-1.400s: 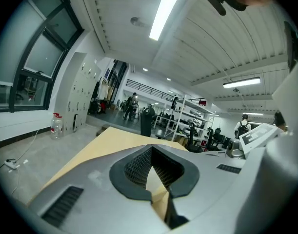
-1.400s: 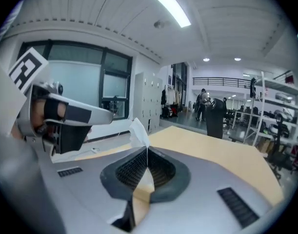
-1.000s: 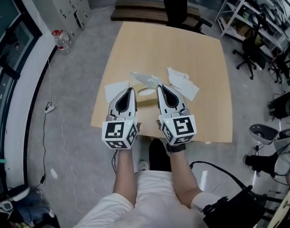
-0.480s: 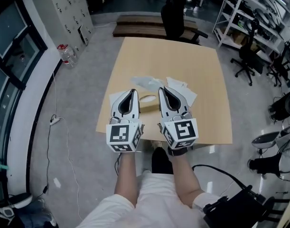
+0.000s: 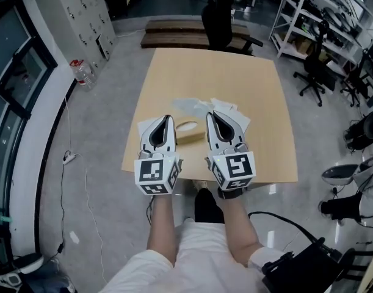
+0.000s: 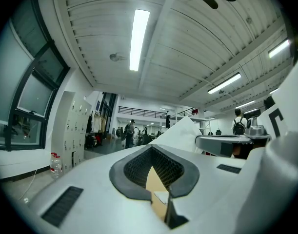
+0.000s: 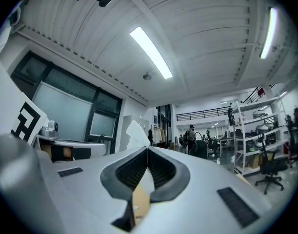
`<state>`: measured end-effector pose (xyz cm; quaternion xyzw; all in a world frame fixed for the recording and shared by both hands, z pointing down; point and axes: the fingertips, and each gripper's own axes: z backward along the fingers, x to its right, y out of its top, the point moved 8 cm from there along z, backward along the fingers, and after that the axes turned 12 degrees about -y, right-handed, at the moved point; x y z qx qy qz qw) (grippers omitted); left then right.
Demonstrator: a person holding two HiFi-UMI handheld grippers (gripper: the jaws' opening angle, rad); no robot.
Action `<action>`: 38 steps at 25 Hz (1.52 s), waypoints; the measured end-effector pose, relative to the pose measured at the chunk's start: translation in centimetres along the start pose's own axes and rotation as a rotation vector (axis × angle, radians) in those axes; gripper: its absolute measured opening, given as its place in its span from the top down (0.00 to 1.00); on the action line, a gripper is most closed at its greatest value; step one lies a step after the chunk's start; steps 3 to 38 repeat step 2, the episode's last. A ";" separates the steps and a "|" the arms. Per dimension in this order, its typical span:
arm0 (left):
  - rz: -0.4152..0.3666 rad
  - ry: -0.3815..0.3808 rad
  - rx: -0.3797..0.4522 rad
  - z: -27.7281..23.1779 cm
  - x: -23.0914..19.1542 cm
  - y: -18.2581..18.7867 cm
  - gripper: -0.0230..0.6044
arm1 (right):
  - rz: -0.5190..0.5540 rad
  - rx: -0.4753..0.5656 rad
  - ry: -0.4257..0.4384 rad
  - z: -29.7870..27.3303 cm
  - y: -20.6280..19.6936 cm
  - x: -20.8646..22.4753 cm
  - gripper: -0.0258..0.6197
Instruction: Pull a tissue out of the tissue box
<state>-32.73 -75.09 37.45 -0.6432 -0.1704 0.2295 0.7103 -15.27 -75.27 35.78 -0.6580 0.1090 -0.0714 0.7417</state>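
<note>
Since the jaws of the left gripper and the right gripper are both pressed together with nothing between them, nobody's got hold of a tissue right now. Both hang side by side above the near edge of the tabletop, pointing roughly level, with the tissue box down between them. One tissue pokes up at the box's far side, and loose tissues lie flat on either side of it. So it fits two stories: a sheet just let go after a pull, or a pause ahead of one. Can't call it. Any pull would need jaws opened and brought down onto that tuft. The head view gives the whole layout. The gripper views only catch the white peak over the jaw tips, plus ceiling and room.
</note>
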 end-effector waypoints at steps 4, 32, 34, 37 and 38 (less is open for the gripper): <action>0.002 0.002 -0.004 -0.3 -0.1 -0.1 0.96 | 0.004 -0.005 -0.003 -0.1 -0.1 0.2 0.95; 0.002 0.002 -0.004 -0.3 -0.1 -0.1 0.96 | 0.004 -0.005 -0.003 -0.1 -0.1 0.2 0.95; 0.002 0.002 -0.004 -0.3 -0.1 -0.1 0.96 | 0.004 -0.005 -0.003 -0.1 -0.1 0.2 0.95; 0.002 0.002 -0.004 -0.3 -0.1 -0.1 0.96 | 0.004 -0.005 -0.003 -0.1 -0.1 0.2 0.95; 0.002 0.002 -0.004 -0.3 -0.1 -0.1 0.96 | 0.004 -0.005 -0.003 -0.1 -0.1 0.2 0.95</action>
